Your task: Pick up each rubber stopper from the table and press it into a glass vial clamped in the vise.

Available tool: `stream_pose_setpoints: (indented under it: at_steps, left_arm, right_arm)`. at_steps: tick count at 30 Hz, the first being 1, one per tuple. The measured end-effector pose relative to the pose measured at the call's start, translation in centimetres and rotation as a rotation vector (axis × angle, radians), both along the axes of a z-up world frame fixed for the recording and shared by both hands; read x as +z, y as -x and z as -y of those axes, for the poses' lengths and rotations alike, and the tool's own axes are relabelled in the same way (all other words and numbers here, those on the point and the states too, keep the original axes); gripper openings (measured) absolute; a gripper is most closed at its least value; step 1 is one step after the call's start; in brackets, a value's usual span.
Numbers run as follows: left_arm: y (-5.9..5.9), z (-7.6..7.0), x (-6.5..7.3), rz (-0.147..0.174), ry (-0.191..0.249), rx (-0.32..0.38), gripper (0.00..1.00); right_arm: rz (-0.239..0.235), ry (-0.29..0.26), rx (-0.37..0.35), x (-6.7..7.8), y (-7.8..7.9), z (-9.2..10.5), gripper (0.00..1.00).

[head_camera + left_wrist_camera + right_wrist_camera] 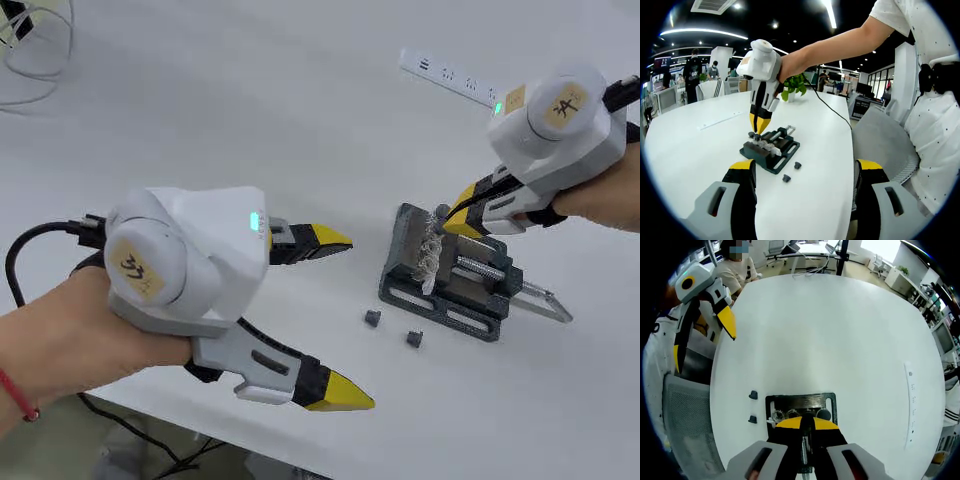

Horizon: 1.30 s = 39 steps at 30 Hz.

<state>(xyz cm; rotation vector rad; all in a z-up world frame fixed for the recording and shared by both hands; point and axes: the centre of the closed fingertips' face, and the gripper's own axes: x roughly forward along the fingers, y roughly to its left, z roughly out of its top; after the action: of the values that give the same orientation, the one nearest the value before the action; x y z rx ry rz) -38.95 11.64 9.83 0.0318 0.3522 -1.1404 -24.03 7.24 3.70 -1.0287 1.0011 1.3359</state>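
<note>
left gripper point(345, 320), its cap label reading "33", hovers with jaws spread wide and holding nothing. two rubber stoppers point(372, 318) lie loose on the white table point(250, 120), just left of the vise point(450, 300) clamping a row of glass vials point(430, 255). right gripper point(457, 220), handwritten label unreadable, has its jaws pressed together over the vials' far end.

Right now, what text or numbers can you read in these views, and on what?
"33" or "37", handwritten: round label on left gripper.
Round sticker on right gripper: handwritten, illegible.
Power strip markings: too small.
</note>
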Motion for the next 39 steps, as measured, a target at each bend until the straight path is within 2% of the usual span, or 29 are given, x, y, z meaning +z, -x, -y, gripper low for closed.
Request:
stream_pose_setpoints:
  at_steps: [7, 19, 30, 39]
  left_arm:
    - [-0.13, -0.02, 0.06, -0.001, 0.003, 0.001, 0.80]
    - [-0.24, 0.00, 0.01, -0.006, 0.009, 0.002, 0.80]
    - [-0.37, 0.17, 0.13, -0.003, 0.012, -0.004, 0.79]
    - [-0.51, 0.26, 0.27, 0.000, 0.016, -0.005, 0.79]
  right_arm:
    - [-0.002, 0.006, -0.002, -0.60, -0.20, 0.16, 0.01]
    - [-0.030, 0.007, 0.009, -0.53, -0.18, -0.03, 0.01]
    - [-0.013, 0.042, 0.042, -0.58, -0.12, -0.05, 0.01]
    - [-0.016, 0.050, 0.029, -0.71, -0.30, 0.08, 0.01]
